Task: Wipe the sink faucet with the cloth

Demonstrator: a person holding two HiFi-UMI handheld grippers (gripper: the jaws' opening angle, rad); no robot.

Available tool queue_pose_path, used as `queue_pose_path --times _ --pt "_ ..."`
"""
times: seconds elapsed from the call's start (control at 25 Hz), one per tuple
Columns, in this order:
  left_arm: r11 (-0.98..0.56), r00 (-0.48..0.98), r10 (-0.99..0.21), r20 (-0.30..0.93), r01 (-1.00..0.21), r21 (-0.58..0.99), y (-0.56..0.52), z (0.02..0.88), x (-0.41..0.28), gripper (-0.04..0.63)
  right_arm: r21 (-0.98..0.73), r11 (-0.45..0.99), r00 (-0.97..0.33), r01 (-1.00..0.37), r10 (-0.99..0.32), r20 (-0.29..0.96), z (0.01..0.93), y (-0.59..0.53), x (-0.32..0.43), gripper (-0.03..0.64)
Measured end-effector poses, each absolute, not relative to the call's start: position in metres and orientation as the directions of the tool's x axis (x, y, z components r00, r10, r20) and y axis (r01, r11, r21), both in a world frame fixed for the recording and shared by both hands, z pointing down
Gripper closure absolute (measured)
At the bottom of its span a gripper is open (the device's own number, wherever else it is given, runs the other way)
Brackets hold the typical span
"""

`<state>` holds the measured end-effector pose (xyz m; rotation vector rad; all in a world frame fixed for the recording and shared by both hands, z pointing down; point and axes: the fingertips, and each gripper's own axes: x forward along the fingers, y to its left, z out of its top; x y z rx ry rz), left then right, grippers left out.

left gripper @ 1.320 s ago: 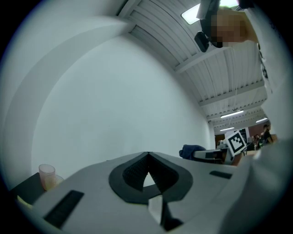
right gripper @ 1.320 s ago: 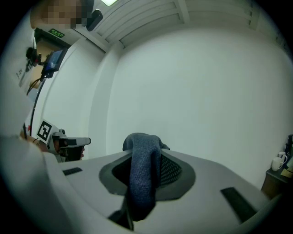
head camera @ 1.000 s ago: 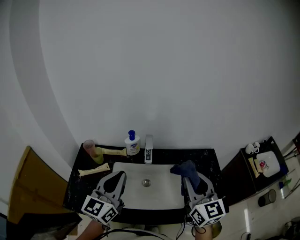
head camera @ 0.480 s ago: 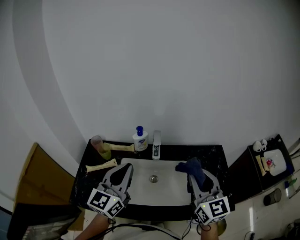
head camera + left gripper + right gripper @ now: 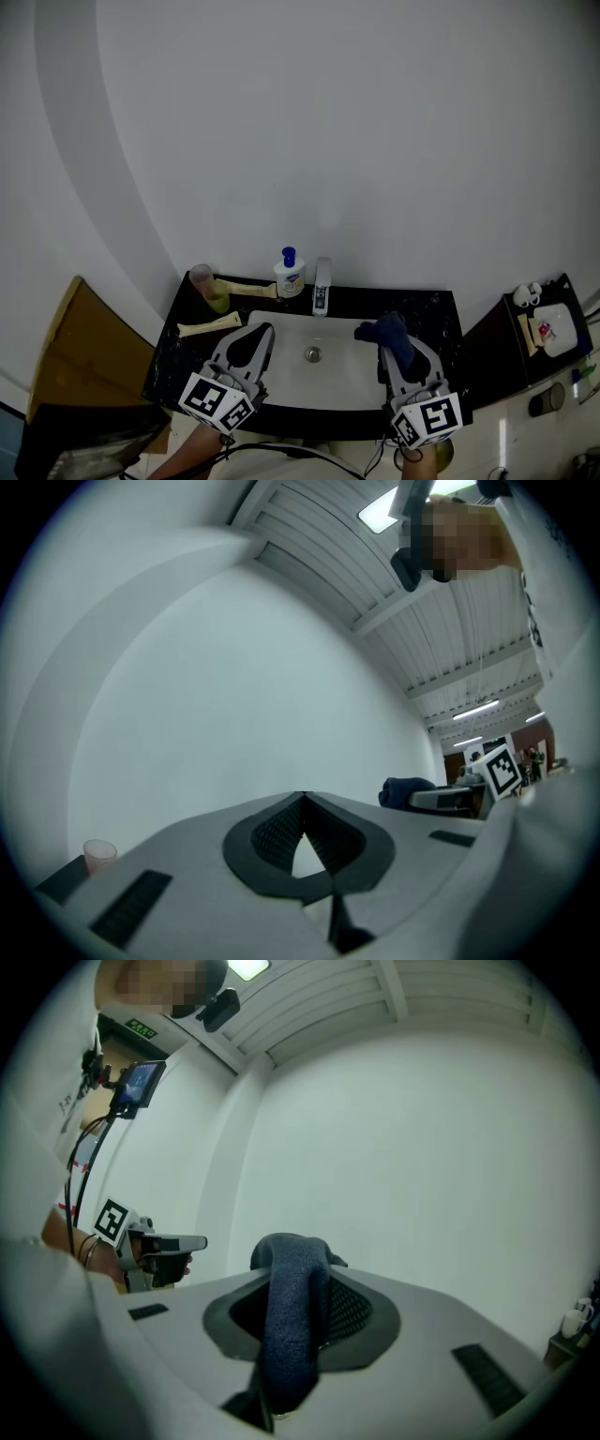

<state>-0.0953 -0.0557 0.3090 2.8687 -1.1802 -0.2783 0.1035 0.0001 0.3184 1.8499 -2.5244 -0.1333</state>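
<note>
Still, little changes — the right gripper stays clamped on the cloth, short of the faucet; the left gripper, closed on nothing, idles — wiping hasn't begun.

Black bench w/ white sink set in the middle. Along back edge, L to R: pink cup, cream tube, soap bottle w/ blue pump, faucet. 2nd cream tube on L side, nr sink.
</note>
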Motion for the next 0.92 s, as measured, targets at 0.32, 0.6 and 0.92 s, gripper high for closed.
queue_pose_path --times 0.32,0.6,0.92 --pt "-0.712 0.695 -0.701 -0.159 -0.696 0.095 -0.056 0.310 -0.094 0.597 0.079 0.298 -0.302 -0.951 -0.952 -0.043 0.318 -0.001 0.106 0.520" --pt "-0.716 0.699 -0.697 -0.158 -0.691 0.100 -0.057 0.313 -0.086 0.597 0.076 0.305 -0.308 -0.949 -0.951 -0.032 0.323 -0.001 0.109 0.520" --pt "-0.718 0.700 -0.695 -0.164 -0.688 0.105 -0.057 0.310 -0.083 0.597 0.082 0.310 -0.313 -0.947 -0.949 -0.029 0.322 -0.001 0.111 0.520"
